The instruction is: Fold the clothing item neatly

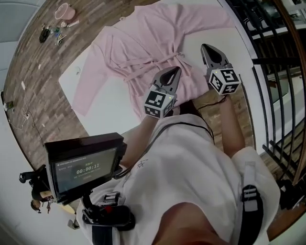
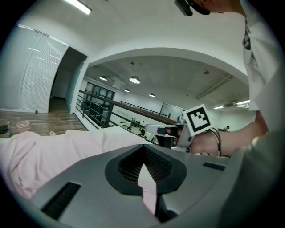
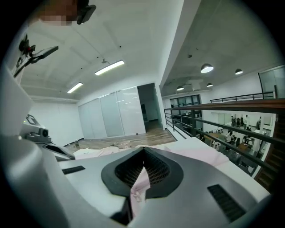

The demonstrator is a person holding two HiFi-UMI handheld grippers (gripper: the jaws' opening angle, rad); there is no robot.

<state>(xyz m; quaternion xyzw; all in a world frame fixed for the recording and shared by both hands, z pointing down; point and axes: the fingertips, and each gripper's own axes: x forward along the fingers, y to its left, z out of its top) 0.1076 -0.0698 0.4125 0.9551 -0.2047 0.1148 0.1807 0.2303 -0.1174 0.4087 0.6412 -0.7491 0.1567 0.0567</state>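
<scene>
Looking down from the head view, we see a brown wooden floor (image 1: 33,95) running along the left side, and on it a white table (image 1: 114,100) that fills the middle of the scene. A black railing (image 1: 282,72) runs down the right edge.

Spread flat across the table is the pink robe (image 1: 143,43). One sleeve reaches toward the near left, the other toward the far right, and the skirt part lies nearest to us. In the left gripper view the robe (image 2: 44,151) shows as a pale pink sheet at the left, and in the right gripper view the same robe (image 3: 196,153) runs across the table ahead of the jaws.

Nearer than the robe we see our own white shirt (image 1: 191,162). To its left is a black screen (image 1: 83,170) showing a row of digits.

The left gripper (image 1: 177,71) rests on the near part of the robe, just near of the belt. Its own view shows the left gripper (image 2: 143,165) with jaws pressed together on a thin fold of the pink cloth. The right gripper (image 1: 204,48) sits just to the right and a little farther away, at the robe's right side. There too the right gripper (image 3: 143,167) has its jaws clamped on a pinch of pink fabric.

The robe's belt (image 1: 143,63) lies tied across its middle. A small pink cup (image 1: 63,10) stands on the floor at the far left, well apart from the table.
</scene>
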